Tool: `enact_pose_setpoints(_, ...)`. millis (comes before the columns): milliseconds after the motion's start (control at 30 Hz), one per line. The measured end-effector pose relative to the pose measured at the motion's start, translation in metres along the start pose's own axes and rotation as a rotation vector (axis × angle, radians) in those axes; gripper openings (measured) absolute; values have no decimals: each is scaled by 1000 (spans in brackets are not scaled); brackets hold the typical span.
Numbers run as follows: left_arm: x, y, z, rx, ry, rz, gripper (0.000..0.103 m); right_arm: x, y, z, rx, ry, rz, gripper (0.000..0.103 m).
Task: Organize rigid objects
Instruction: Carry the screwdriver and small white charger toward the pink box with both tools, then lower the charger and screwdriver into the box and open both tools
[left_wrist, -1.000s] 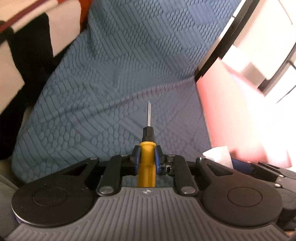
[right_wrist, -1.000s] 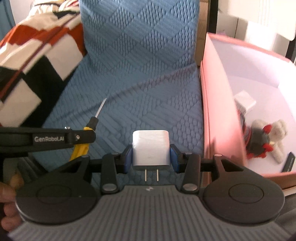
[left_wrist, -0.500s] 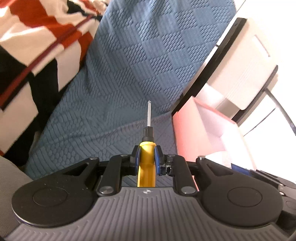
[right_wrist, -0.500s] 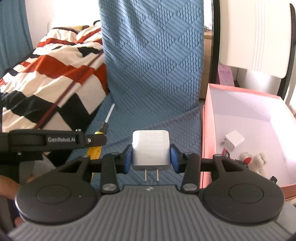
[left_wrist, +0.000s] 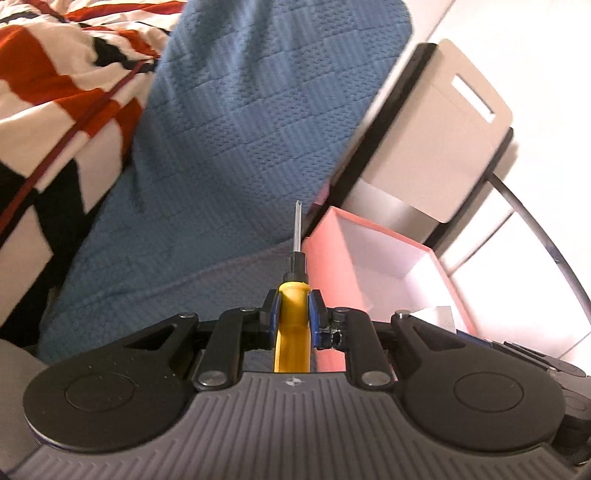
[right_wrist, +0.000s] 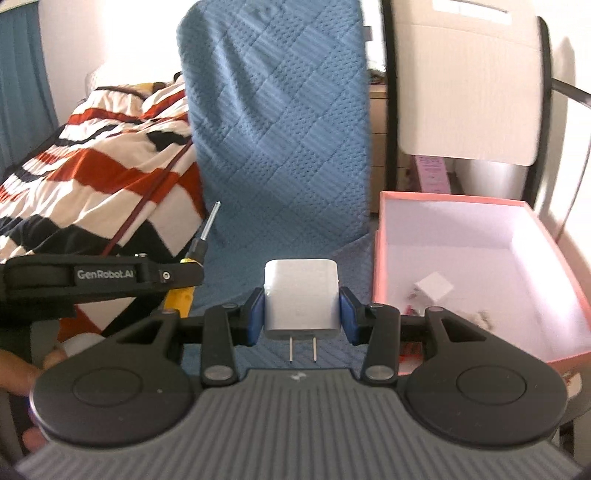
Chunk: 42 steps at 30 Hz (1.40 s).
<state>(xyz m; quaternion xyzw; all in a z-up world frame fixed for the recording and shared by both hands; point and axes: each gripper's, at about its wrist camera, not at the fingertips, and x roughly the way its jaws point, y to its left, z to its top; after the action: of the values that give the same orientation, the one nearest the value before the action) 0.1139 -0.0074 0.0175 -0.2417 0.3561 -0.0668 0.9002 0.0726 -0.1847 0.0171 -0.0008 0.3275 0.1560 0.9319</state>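
Note:
My left gripper (left_wrist: 293, 312) is shut on the yellow handle of a screwdriver (left_wrist: 293, 325), whose thin metal shaft points forward over the blue chair. In the right wrist view the same screwdriver (right_wrist: 201, 240) sticks out past the left gripper's black body at the left. My right gripper (right_wrist: 302, 308) is shut on a white plug charger (right_wrist: 301, 299), prongs toward the camera. To the right stands a pink box (right_wrist: 380, 266) with a white inside; a second white charger (right_wrist: 434, 288) and small items lie in it. The pink box (left_wrist: 332, 251) also shows beyond the screwdriver's tip.
A blue quilted cover drapes the chair seat and back (right_wrist: 280, 140). A striped red, white and black blanket (right_wrist: 92, 177) lies on the bed at the left. A pale chair back (right_wrist: 465, 81) with a black frame rises behind the box. A hand (right_wrist: 22, 373) shows at lower left.
Both grippers have risen and tipped up, each keeping its hold. The chair back, the bed and the inside of the pink box have come into view.

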Motion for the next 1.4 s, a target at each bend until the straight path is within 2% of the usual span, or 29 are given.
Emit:
enact_pose_setpoints(433,37,-79,-7,84,63,-120,19,-36,-72,-6,78,-35,-139,45)
enact_pose_setpoints(733,80,-122,-11,132,126,-162,19,-40,-119,-13,141,-16,-207,45)
enact_pose_setpoints(967,125,-140,-12,146,191,-163,19,-19,-150,-13,204,21,-223,45)
enact_pose_setpoints(1400,222,-154,2,187,316,-139,19,49,-202,-13,277,112,-224,45)
